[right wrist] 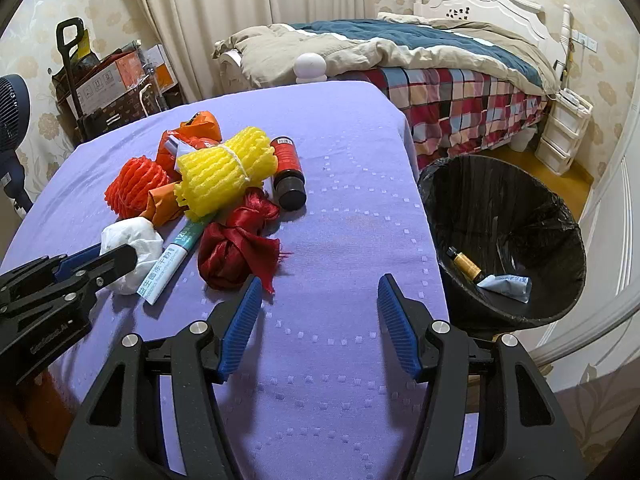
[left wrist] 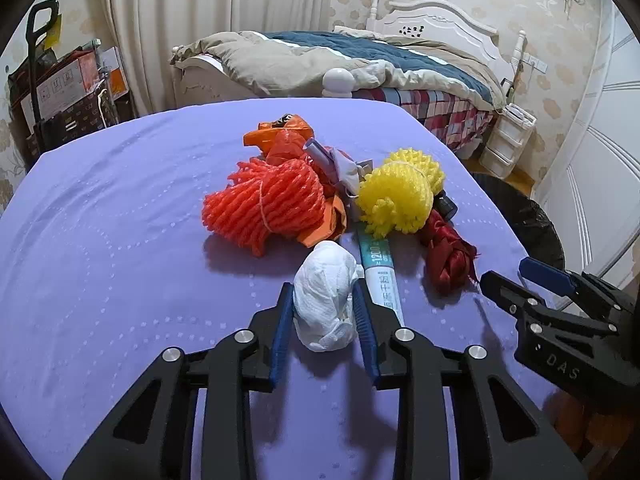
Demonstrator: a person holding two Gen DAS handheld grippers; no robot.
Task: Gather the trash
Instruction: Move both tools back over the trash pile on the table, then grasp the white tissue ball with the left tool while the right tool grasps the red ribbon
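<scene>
Left wrist view: white paper wad sits pinched in the left gripper jaws near the bench's near edge; the bin stands off the right edge, beside the spread, empty right gripper.

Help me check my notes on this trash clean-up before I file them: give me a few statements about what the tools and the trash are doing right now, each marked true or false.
1. The left tool is shut on the white crumpled wad. True.
2. The right tool grips the dark red ribbon bundle. False: its pads stand apart over bare purple cloth, holding nothing.
3. The black-lined trash bin already holds a small amber bottle and a light blue packet. True.
4. The yellow foam net lies in the bin. False: it sits in the pile on the cloth.
5. The dark bottle with the red label stands upright. False: it lies on its side beside the yellow net.
</scene>
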